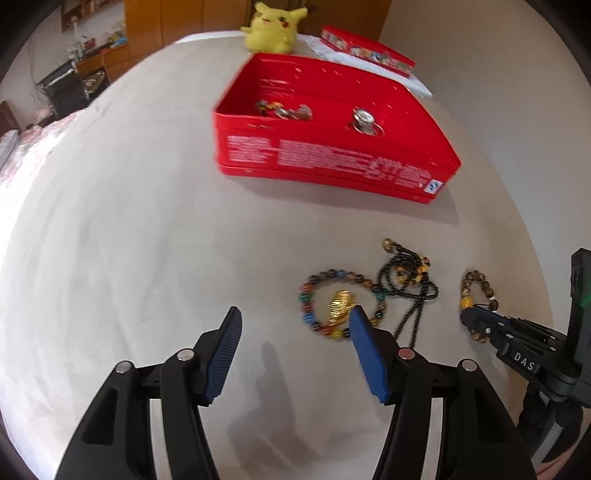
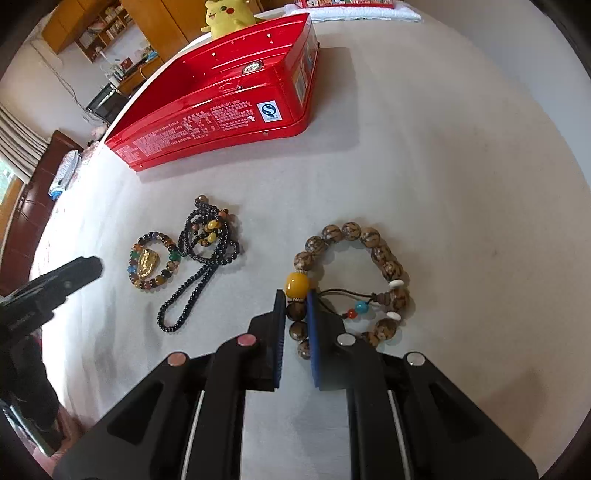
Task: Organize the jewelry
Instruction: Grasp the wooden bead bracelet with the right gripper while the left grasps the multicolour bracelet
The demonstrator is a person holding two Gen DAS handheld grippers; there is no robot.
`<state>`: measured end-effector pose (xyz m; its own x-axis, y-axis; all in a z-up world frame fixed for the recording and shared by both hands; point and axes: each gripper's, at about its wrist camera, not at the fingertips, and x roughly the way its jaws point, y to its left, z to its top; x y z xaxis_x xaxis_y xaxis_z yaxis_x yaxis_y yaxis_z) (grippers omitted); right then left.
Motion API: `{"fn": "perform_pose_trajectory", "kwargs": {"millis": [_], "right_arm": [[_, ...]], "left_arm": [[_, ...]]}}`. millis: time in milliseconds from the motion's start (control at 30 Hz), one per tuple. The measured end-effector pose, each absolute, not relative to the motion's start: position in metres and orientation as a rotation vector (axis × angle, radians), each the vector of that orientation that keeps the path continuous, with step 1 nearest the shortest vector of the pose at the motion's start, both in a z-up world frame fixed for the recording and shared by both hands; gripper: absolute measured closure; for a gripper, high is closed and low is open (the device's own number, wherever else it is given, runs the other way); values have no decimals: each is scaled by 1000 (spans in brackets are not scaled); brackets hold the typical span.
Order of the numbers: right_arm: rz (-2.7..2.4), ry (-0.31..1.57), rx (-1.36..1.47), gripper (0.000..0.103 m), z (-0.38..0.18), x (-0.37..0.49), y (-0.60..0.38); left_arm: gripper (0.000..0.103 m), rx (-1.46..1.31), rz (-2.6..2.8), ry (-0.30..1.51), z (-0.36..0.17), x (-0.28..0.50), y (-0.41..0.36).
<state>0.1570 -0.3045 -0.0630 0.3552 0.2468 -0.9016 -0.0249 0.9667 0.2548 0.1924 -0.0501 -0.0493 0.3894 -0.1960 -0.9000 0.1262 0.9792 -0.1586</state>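
Note:
A brown wooden-bead bracelet (image 2: 384, 258) with a yellow bead lies on the white table. My right gripper (image 2: 295, 299) is shut on its left side; it also shows in the left wrist view (image 1: 466, 317) over the same bracelet (image 1: 478, 280). My left gripper (image 1: 295, 317) is open and empty above the table, beside a multicoloured bracelet with a gold pendant (image 1: 341, 306) (image 2: 153, 260). A black bead necklace (image 1: 408, 284) (image 2: 207, 251) lies between the two bracelets. An open red tin (image 1: 332, 162) (image 2: 221, 122) behind them holds some jewelry (image 1: 284, 110) and a round metal piece (image 1: 364, 120).
A yellow plush toy (image 1: 273, 27) (image 2: 225, 16) and the tin's red lid (image 1: 365, 50) on a white cloth sit at the far table edge. Furniture and shelves stand beyond the table to the left.

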Motion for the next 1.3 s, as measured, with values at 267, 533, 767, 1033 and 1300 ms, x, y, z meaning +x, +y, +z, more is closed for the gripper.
{"fn": "perform_pose_trajectory", "kwargs": {"millis": [267,533,767,1033,1300], "right_arm": [[189,1203,216,93,-63,160,-306],[190,1204,217,93,-63,160,-307],[193,1204,220,92,-65,162,-306],[195,1203,223,92,-66,162,-308],[194,1203,220,92,-67,162,-308]], "left_arm": [[45,-48,-269,1194,-66,203,-72],[57,-53,-326,1203,-74,208,-80],[61,-79,-327,1183,-63,202,-73],[66,-38,-360,1214,-74,206,-87],[66,1,-329,1217,-85,215,-86]]}}
